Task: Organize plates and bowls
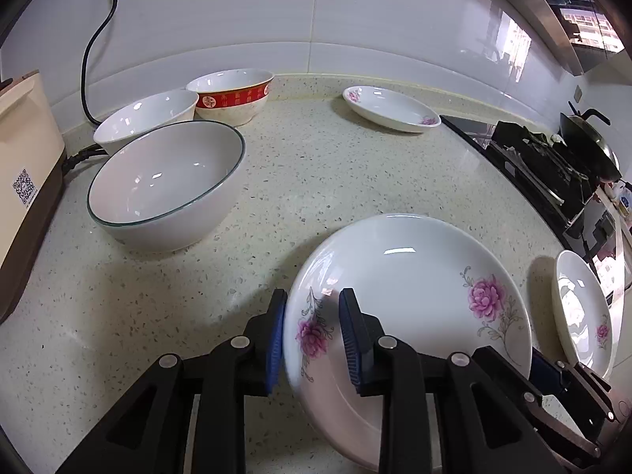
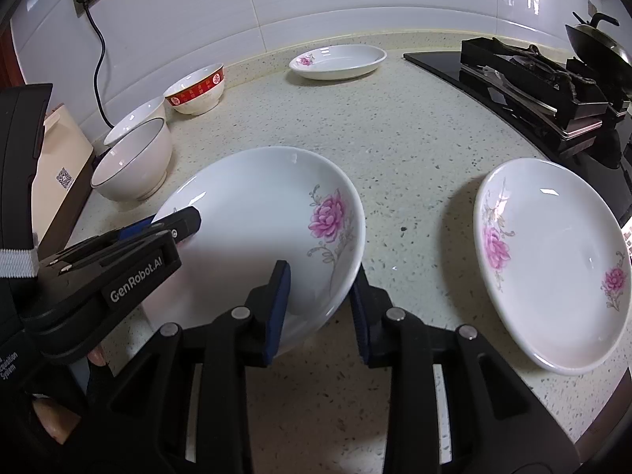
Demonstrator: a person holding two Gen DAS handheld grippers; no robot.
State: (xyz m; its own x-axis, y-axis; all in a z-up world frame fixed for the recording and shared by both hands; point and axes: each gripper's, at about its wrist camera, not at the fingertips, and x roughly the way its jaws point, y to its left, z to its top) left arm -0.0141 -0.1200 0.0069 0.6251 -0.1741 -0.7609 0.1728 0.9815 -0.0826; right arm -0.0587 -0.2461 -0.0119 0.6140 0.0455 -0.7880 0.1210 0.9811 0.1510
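Observation:
A white plate with pink flowers (image 1: 410, 276) sits at the counter's near middle; it also shows in the right wrist view (image 2: 256, 217). My left gripper (image 1: 312, 335) straddles its left rim, one pad outside, one inside, with a gap. My right gripper (image 2: 320, 308) straddles its right rim the same way. A second flowered plate (image 2: 553, 268) lies to the right. A third flowered plate (image 1: 389, 108) lies at the back. Three bowls stand at the left: a dark-rimmed one (image 1: 166, 185), a plain white one (image 1: 146, 118), a red-banded one (image 1: 233, 93).
A beige appliance (image 1: 23, 181) with a black cord stands at the far left. A black gas stove (image 2: 533, 79) with a wok (image 2: 600, 43) is at the right. White tiled wall runs behind the speckled counter (image 1: 316, 166).

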